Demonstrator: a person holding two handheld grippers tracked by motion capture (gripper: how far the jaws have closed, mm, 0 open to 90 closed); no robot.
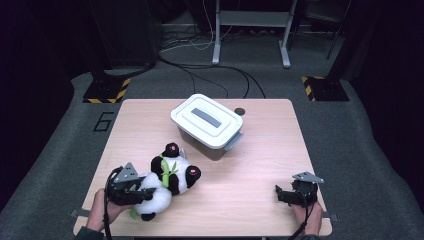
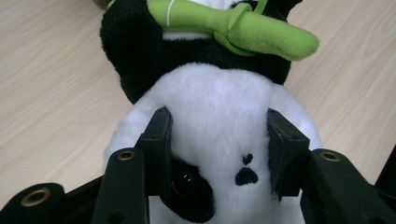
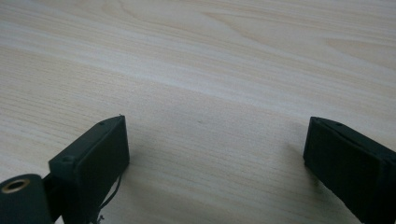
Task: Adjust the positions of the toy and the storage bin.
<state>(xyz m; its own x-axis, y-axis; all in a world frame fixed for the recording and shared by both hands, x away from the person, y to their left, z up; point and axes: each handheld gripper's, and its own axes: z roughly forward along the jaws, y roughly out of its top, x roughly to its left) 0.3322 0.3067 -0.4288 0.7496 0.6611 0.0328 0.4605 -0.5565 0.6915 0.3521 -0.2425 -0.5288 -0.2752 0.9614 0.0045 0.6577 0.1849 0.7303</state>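
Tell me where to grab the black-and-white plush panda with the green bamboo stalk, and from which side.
Grip the black-and-white plush panda by its round white head, coming level from the near-left edge of the wooden table. The head points that way and is soft and narrow enough to fit between the jaws. The left hand-held gripper already pinches it there; the green bamboo stalk looks too floppy.

The plush panda toy (image 2: 219, 116) has a white body with black limbs and ears, black eye patches and a black stitched nose. A bright green fabric bamboo stalk (image 2: 233, 23) lies across its chest. The lidded plastic storage box (image 1: 207, 125) has a white lid with a grey centre strip and grey latch over a darker base. The wooden table top (image 1: 260, 175) is pale beige with fine grain. Both grippers' jaws are matt black.
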